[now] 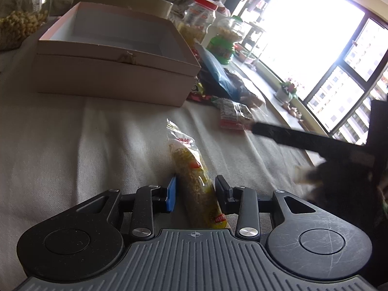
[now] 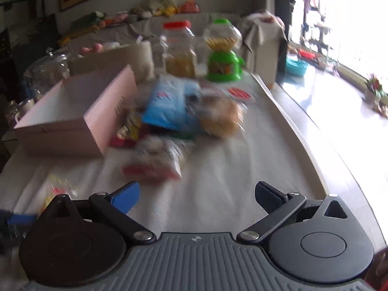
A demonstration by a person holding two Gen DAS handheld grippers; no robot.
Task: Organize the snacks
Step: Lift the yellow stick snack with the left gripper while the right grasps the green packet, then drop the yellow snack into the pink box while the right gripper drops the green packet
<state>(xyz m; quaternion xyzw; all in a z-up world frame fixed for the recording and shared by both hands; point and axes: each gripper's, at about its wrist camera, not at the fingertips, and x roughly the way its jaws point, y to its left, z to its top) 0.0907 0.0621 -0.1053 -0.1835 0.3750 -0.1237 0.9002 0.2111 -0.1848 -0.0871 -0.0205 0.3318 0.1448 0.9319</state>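
Left gripper: jaws closed on a long yellow snack packet, clear-wrapped, red printing too small to read, lying on the cloth and pointing straight ahead. Right gripper: jaws wide apart, nothing between them. Ahead and left of both: open pink box, interior visible only to the left camera. The right camera alone shows, blurred, a blue bag in the snack pile ahead; beyond it, a green-based jar.

Honestly no text here is readable. The yellow snack packet has red label patches (too blurry to make out).
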